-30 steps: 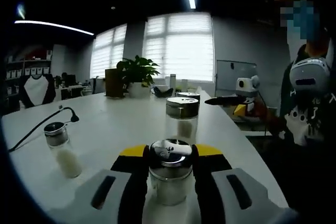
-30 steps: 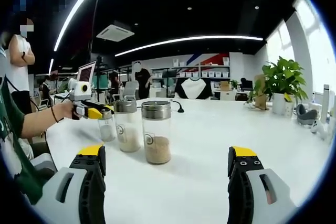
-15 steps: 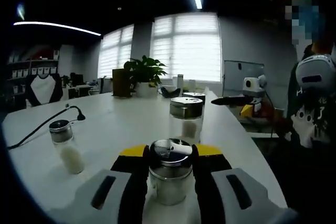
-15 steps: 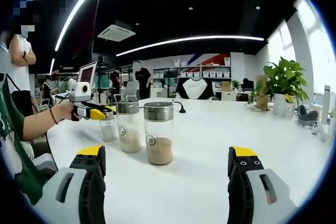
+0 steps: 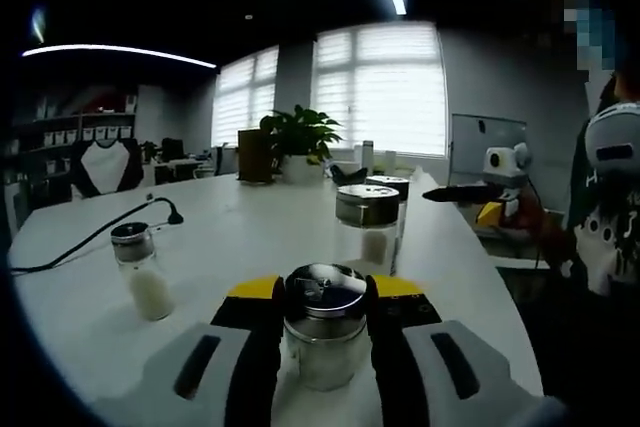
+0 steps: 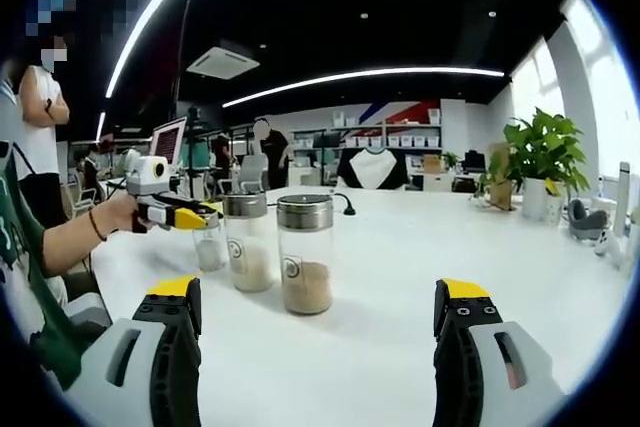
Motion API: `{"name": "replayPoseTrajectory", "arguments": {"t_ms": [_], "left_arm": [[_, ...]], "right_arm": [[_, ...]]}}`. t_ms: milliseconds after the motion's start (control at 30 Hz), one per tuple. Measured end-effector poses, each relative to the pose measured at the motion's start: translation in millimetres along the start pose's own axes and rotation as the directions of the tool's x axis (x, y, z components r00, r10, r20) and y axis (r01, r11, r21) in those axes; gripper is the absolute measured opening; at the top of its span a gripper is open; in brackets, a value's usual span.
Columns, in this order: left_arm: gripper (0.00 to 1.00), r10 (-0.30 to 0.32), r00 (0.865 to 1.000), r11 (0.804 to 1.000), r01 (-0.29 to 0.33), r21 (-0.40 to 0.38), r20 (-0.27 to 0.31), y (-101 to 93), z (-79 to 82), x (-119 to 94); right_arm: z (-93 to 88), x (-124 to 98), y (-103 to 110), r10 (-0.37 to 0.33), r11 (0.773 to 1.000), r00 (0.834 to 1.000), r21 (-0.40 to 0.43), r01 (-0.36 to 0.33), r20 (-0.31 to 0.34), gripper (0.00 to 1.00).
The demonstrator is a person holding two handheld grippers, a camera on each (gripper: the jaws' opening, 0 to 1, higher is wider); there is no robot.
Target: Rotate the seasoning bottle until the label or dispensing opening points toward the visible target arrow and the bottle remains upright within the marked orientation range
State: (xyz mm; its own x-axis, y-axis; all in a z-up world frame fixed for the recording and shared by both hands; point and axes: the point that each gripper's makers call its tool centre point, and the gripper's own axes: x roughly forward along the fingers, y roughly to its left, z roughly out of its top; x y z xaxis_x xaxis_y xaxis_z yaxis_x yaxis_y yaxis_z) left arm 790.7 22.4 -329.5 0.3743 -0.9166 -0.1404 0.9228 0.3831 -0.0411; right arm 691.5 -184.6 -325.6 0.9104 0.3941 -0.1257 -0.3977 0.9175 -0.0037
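A small glass seasoning bottle (image 5: 325,342) with a metal lid stands upright on the white table (image 5: 230,237). My left gripper (image 5: 322,292) is shut on it just under the lid. In the right gripper view the same small bottle (image 6: 209,244) sits between the yellow-tipped jaws of the left gripper (image 6: 183,215), which a person's hand holds. My right gripper (image 6: 318,322) is open with nothing between its jaws, on the near side of a taller bottle (image 6: 306,253) of brown seasoning. No label is legible on the held bottle.
A second tall bottle (image 6: 249,243) stands between the brown one and the held one. A small bottle of white grains (image 5: 141,271) stands at the left, near a black cable (image 5: 95,235). A potted plant (image 5: 298,139) is at the far end. The table edge (image 5: 480,287) runs along the right.
In the left gripper view the room and the other bottles have slid to the right while the held bottle stays between the jaws. The right gripper view is almost unchanged.
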Motion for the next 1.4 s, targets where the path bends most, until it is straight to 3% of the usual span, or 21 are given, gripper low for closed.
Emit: {"name": "replayPoseTrajectory", "arguments": {"t_ms": [333,633,900,1000,1133,1167,1400], "left_arm": [[0.34,0.086,0.996,0.996,-0.086,0.001,0.011,0.5,0.2,-1],[0.34,0.214,0.976,0.976,-0.214,-0.030,0.023,-0.8,0.6,-3],[0.34,0.340,0.940,0.940,-0.339,-0.039,0.025,0.7,0.9,-5],[0.34,0.357,0.934,0.934,-0.357,-0.031,0.019,-3.9,1.0,-6],[0.34,0.418,0.908,0.908,-0.417,-0.040,0.028,-2.0,0.7,-9],[0.34,0.447,0.894,0.894,-0.446,-0.046,0.036,-0.9,0.8,-11],[0.34,0.514,0.856,0.858,-0.512,-0.048,0.050,-2.2,0.2,-12]], "right_arm": [[-5.1,5,8,0.027,1.000,1.000,0.012,-0.027,-0.012,0.99],[-3.5,3,4,0.012,1.000,1.000,0.011,-0.012,-0.004,0.99],[-1.1,2,5,0.011,1.000,1.000,0.013,-0.011,0.003,0.99],[-2.1,2,6,0.010,1.000,1.000,0.017,-0.010,0.000,0.99],[-1.4,2,7,0.014,1.000,1.000,0.014,-0.014,0.000,0.99],[-1.3,2,7,0.013,1.000,1.000,0.014,-0.013,-0.001,0.99],[-0.9,1,5,0.003,1.000,1.000,0.011,-0.003,-0.001,0.99]]}}
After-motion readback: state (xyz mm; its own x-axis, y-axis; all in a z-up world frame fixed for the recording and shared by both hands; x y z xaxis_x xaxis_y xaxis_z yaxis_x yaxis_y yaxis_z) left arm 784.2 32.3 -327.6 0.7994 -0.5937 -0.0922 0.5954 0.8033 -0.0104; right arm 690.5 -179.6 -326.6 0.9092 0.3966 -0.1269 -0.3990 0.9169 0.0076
